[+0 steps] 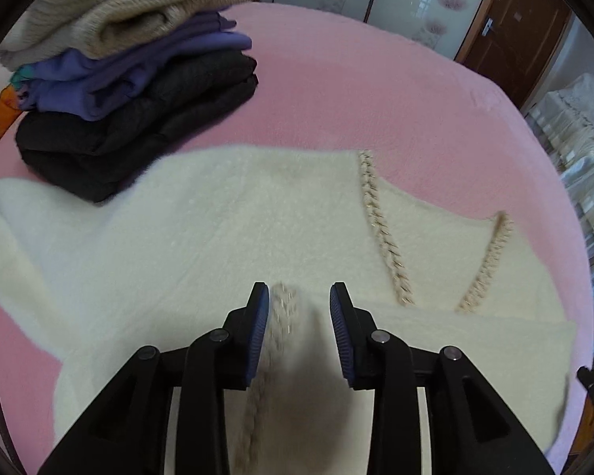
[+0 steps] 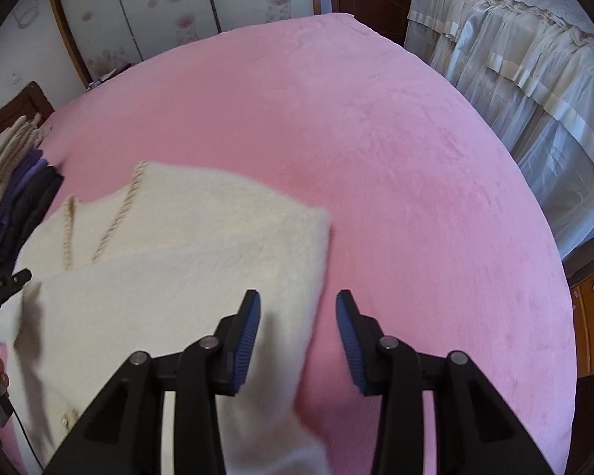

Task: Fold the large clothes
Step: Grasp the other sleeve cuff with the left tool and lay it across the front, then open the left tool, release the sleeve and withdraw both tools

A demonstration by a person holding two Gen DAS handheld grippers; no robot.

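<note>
Both tools gaping over the white sweater [image 1: 217, 237] on the pink bed [image 2: 376, 158]
Left tool [image 1: 299, 301] straddles braided trim unpinched; right tool [image 2: 297, 308] should clamp the hem at seven o'clock, keeping edges square

The sweater [image 1: 217, 217] is fluffy white with a tan braided trim [image 1: 380, 229]. The blanket [image 2: 376, 138] is pink. The pile of clothes [image 1: 138, 79] goes tan, purple, then black. The cupboard doors [image 2: 170, 0] are pale with pink flowers. The gripper pads [image 2: 247, 340] are blue.
</note>
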